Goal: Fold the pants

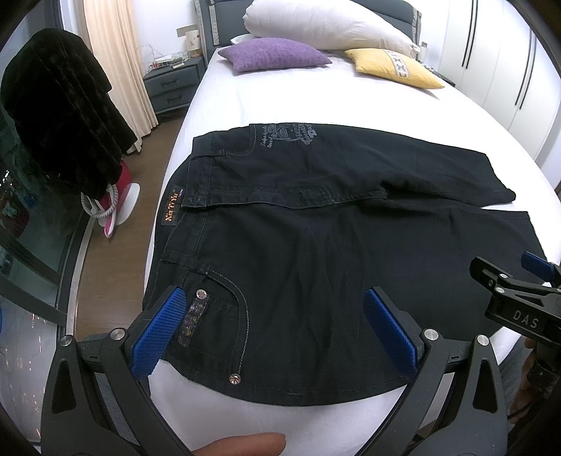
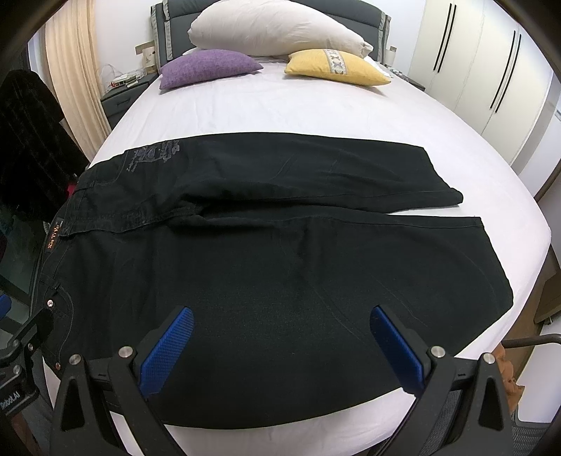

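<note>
Black pants (image 1: 315, 245) lie spread flat across the white bed (image 1: 280, 98), waistband to the left, both legs running right; they also show in the right wrist view (image 2: 280, 252). My left gripper (image 1: 273, 308) is open and empty, hovering over the near hip pocket by the waistband. My right gripper (image 2: 280, 322) is open and empty, hovering over the near leg's thigh. The right gripper also shows at the right edge of the left wrist view (image 1: 519, 294).
A purple cushion (image 1: 273, 54), a yellow cushion (image 1: 392, 66) and a white pillow (image 1: 326, 24) lie at the bed's head. A nightstand (image 1: 171, 80) and a chair draped in dark cloth (image 1: 59, 115) stand left. White wardrobe doors (image 2: 491, 70) stand right.
</note>
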{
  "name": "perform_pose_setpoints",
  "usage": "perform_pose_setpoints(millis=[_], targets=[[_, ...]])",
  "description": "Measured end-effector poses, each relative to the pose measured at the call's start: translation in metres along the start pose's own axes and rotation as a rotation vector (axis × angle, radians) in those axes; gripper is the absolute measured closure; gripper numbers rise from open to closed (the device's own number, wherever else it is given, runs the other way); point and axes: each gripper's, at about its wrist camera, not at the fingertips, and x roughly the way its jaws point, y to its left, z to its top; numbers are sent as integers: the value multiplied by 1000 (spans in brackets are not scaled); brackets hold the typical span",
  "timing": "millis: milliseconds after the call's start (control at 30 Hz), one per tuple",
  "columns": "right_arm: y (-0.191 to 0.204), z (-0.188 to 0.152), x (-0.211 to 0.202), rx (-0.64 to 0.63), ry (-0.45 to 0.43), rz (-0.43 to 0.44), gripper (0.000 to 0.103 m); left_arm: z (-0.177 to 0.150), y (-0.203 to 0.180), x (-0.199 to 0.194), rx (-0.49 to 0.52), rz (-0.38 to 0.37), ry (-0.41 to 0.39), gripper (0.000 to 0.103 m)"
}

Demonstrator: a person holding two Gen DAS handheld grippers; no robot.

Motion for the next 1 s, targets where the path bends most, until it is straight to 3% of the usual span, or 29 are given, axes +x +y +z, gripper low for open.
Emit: perform_pose_setpoints(millis=[167, 267, 367, 433, 567, 700, 800, 933, 1000], targets=[[2, 11, 7, -67, -10, 51, 0, 21, 9, 17, 38, -36, 13, 0], [3, 33, 9, -158, -46, 148, 0, 44, 15, 32, 91, -50, 0, 0], [1, 70, 21, -255, -55, 253, 0, 76, 24, 52, 131, -144, -18, 0], [-1, 94, 33, -302, -50, 286, 0, 100, 29, 73, 166, -148, 51, 0], [-7, 147, 74, -367, 4, 379, 0, 161, 41, 108, 234, -169, -5, 0], [-11, 196, 119, -415, 44, 449, 2, 216, 42, 156, 356, -210, 29, 0], [-7, 224, 142, -490, -2, 475, 5, 248, 37, 193, 480, -238, 68, 0], [0, 256, 176, -521, 1, 511, 28, 277, 36, 239, 583, -283, 147, 0], [3, 267, 190, -528, 19, 530, 32, 284, 33, 259, 614, -341, 212, 0]])
